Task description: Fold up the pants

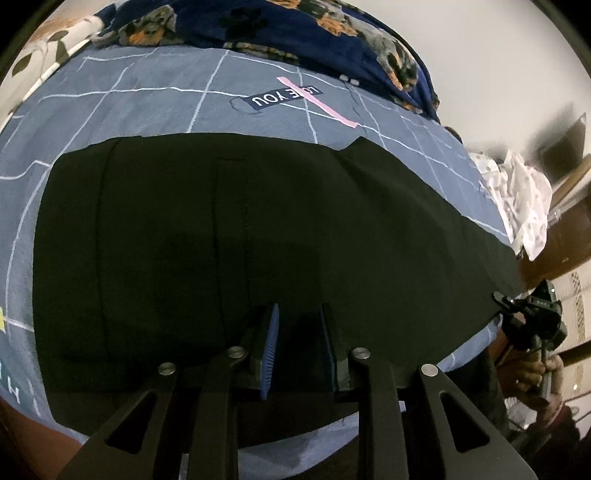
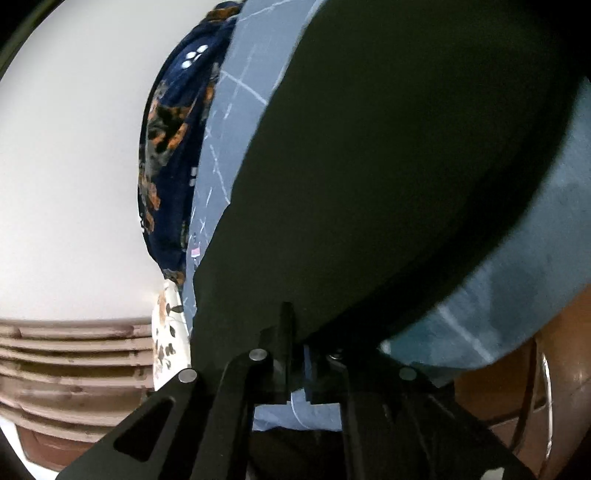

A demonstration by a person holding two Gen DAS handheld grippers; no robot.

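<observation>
Black pants [image 1: 229,236] lie spread flat across a blue-grey checked bed sheet [image 1: 147,99]. My left gripper [image 1: 299,314] hovers over the pants' near edge, its blue-padded jaws apart with nothing between them. My right gripper [image 2: 295,325] is at the pants' end, its jaws closed on the edge of the black fabric [image 2: 369,166]. In the left wrist view the right gripper [image 1: 532,317] shows in a hand at the right end of the pants.
A navy blanket [image 1: 295,33] with orange print is bunched along the bed's far side. A white patterned cloth [image 1: 521,199] lies at the bed's right corner. A pink strip and a "LOVE YOU" label [image 1: 288,96] mark the sheet. A brown slatted headboard [image 2: 74,358] shows at left.
</observation>
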